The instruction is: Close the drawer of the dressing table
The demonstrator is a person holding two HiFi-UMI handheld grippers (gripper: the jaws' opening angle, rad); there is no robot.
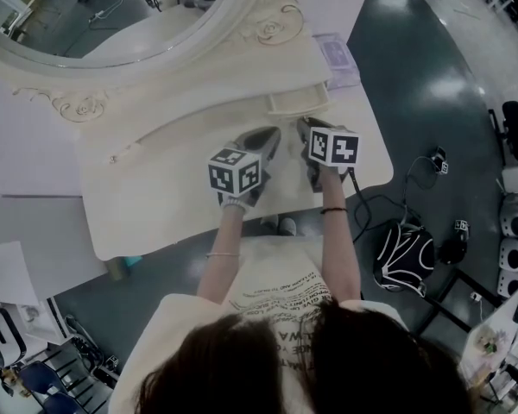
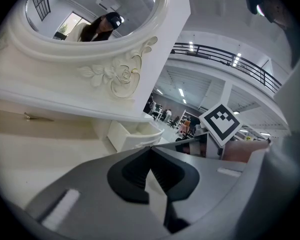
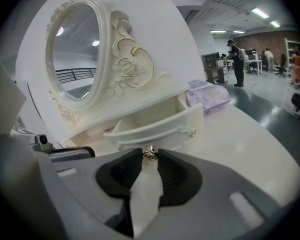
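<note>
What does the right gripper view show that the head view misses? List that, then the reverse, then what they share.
Only the right gripper view: the small metal knob on the drawer's curved front, pinched between the jaws of the right gripper.
Only the head view: the person's arms and printed shirt, and a black bag on the floor.
Both: the open drawer, the oval mirror and the purple pack on the tabletop.
</note>
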